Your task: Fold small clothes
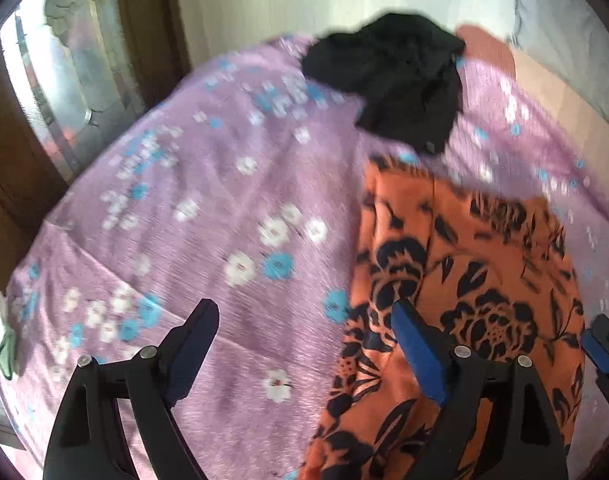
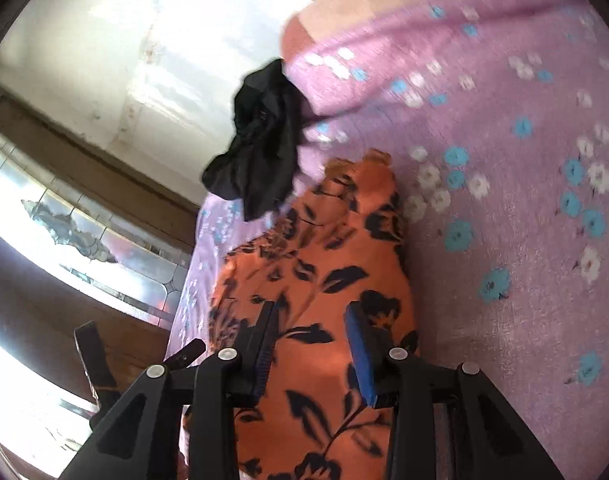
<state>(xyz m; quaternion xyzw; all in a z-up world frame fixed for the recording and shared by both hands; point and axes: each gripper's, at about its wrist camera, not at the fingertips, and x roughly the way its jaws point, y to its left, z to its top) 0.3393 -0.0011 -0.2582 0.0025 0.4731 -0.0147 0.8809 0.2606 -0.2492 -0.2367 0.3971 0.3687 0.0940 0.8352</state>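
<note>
Black cloth [image 1: 396, 80] beyond orange garment [image 1: 464, 280] on bedsheet [image 1: 204, 200]

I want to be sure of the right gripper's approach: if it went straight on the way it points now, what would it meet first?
Most likely the orange floral garment: the right gripper points down at it, jaws partly open with nothing between them. The black garment lies further on; depth is hard to judge.

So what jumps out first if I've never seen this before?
Probably the orange garment with bold black flowers, spread on a lilac flowered bedsheet. Beyond it lies a crumpled black garment. Nearest the cameras, the left gripper and right gripper both hang open above the cloth, holding nothing.
</note>
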